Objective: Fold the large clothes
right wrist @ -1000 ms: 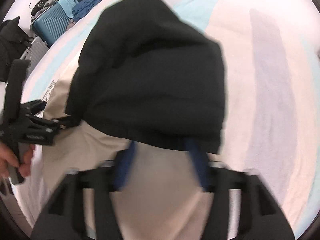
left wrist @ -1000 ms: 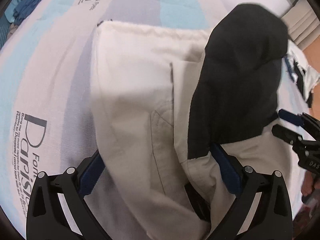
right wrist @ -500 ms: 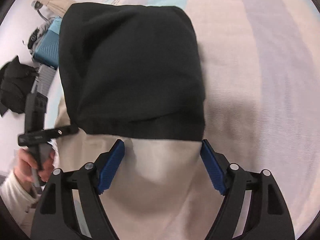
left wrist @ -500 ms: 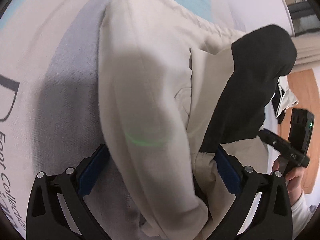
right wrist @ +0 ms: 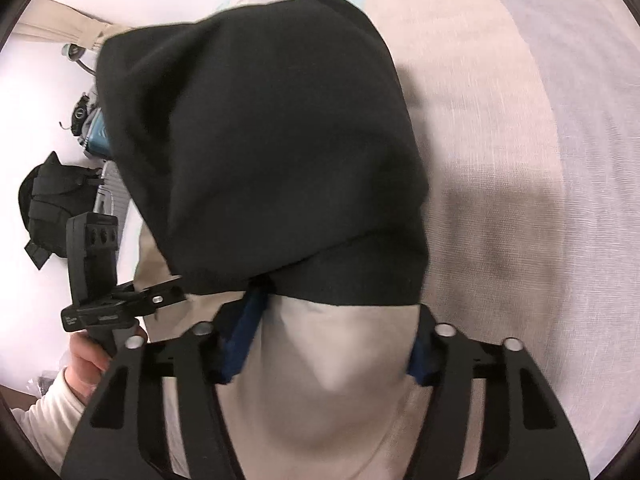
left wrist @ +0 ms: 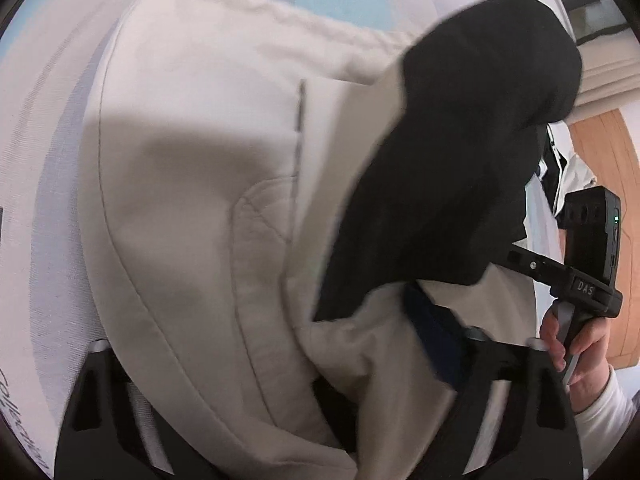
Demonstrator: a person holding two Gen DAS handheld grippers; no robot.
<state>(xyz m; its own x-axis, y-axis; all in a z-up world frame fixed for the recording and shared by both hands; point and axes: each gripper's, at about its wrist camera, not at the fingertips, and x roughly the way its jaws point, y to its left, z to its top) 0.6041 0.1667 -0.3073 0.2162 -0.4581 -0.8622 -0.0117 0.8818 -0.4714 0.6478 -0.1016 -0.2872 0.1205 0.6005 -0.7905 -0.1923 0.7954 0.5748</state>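
A large cream garment [left wrist: 192, 200] with a black part [left wrist: 460, 168] lies bunched on the bed. My left gripper [left wrist: 272, 332] is low over its near edge. Its jaws are closing with cream cloth between them. The cloth drapes over the left finger and hides it; the right finger's blue pad [left wrist: 432, 328] shows, blurred. In the right wrist view, my right gripper [right wrist: 332, 344] straddles a cream fold [right wrist: 320, 392] just below the black part [right wrist: 272, 152]. Its jaws are closing too, with the pads [right wrist: 244, 332] at the fold's sides.
The bed sheet [right wrist: 520, 160] is pale with grey and turquoise stripes. A hand in a cream sleeve [left wrist: 580, 344] holds the right gripper's handle. A black bag [right wrist: 48, 200] and a blue suitcase [right wrist: 98, 136] stand on the floor at the left. A wooden door [left wrist: 608, 200] is at the right.
Both grippers have sunk closer to the garment and rolled. The cream cloth now covers my left gripper's left finger. Both pairs of jaws look narrower than half a second ago.
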